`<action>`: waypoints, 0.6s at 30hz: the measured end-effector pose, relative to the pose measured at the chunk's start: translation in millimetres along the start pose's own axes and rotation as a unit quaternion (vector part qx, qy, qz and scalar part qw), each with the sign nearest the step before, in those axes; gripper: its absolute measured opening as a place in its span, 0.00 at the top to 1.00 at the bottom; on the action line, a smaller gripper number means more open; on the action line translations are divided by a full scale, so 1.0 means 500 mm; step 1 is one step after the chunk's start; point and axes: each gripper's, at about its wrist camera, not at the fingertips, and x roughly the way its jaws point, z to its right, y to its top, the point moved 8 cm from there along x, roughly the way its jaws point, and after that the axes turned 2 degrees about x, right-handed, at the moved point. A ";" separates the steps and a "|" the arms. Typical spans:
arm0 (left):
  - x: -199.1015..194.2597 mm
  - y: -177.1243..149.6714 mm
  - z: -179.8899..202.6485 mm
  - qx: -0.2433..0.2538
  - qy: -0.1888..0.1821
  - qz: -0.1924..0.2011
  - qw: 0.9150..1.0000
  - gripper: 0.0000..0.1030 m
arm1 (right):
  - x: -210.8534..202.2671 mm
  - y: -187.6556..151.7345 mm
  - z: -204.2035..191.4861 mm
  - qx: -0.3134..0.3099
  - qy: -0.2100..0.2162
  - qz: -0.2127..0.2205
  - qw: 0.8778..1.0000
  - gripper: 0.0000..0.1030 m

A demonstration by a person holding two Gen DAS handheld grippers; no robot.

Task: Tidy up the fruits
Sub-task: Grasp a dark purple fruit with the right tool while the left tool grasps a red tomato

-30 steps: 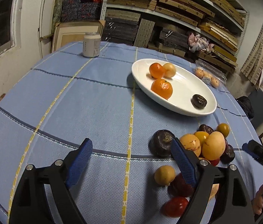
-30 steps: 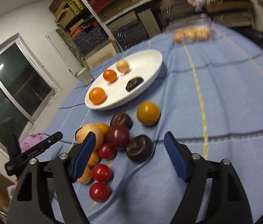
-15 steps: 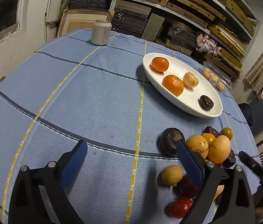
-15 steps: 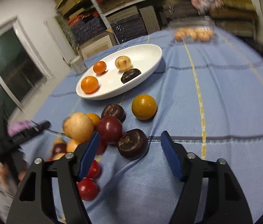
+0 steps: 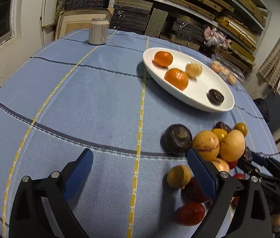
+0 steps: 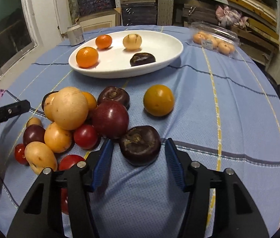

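A pile of loose fruit (image 6: pixel 70 119) lies on the blue checked tablecloth (image 6: pixel 229 119): tan, red, dark purple and yellow pieces. My right gripper (image 6: pixel 139 154) is open, its blue pads on either side of a dark purple fruit (image 6: pixel 140 144) without gripping it. A yellow fruit (image 6: pixel 158 103) lies apart to the right. A white oval plate (image 6: pixel 171 55) holds two oranges, a pale fruit and a dark fruit. My left gripper (image 5: pixel 140 162) is open and empty over bare cloth, left of the pile (image 5: pixel 215 146). The plate (image 5: pixel 227 107) lies beyond.
A drink can (image 5: pixel 98 31) stands at the table's far left. A clear plastic pack of small oranges (image 6: pixel 214 37) lies far right of the plate. Shelves of stacked goods stand behind the table. The table edge drops off on the right.
My right gripper has moved down and forward to the dark purple fruit, and its jaws have narrowed around it. The left gripper has shifted slightly, still open.
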 end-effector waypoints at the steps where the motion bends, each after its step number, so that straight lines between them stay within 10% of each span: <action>1: -0.001 -0.005 0.001 0.003 0.000 -0.002 1.000 0.06 | 0.003 0.001 0.001 -0.002 0.001 -0.002 1.000 0.52; 18: -0.045 -0.100 0.066 0.113 -0.007 -0.021 0.993 0.06 | -0.007 0.001 0.026 0.039 0.043 0.001 0.998 0.60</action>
